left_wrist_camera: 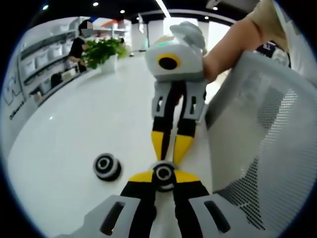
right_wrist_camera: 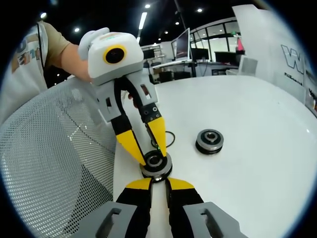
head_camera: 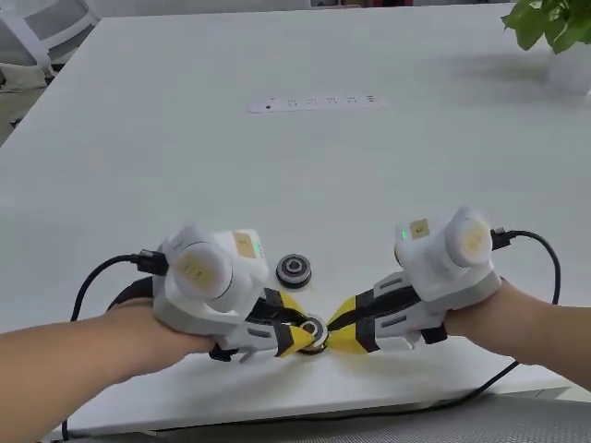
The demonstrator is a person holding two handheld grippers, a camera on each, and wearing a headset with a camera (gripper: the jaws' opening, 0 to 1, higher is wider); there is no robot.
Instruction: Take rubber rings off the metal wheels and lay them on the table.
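On the white table (head_camera: pixel 369 166), a small metal wheel with black rubber ring (head_camera: pixel 312 332) sat near the edge.
Head view: left gripper (head_camera: pixel 294 338) and right gripper (head_camera: pixel 334 336) met at it. Left gripper view: jaws clamped it. Right gripper view: jaws stood nearly together at its rim, grip unclear.

The left claw (head_camera: pixel 297 340) and the right claw (head_camera: pixel 340 338) are built alike. Each has a rounded white housing that swells into a dome at the back, with a small tan sticker on top and a tiny green light beside it. Two black jaws run from each housing and end in bright yellow wedge-shaped tips. In the gripper views the jaws' roots sit in pale grey brackets, each cut with an oblong slot. A black cable (head_camera: pixel 97 274) plugs into the rear of the left housing, and a second black cable (head_camera: pixel 547 251) loops from the right one. The person wears a khaki short sleeve (right_wrist_camera: pixel 53 42) beside a white garment (right_wrist_camera: pixel 20 69) that carries small coloured print.
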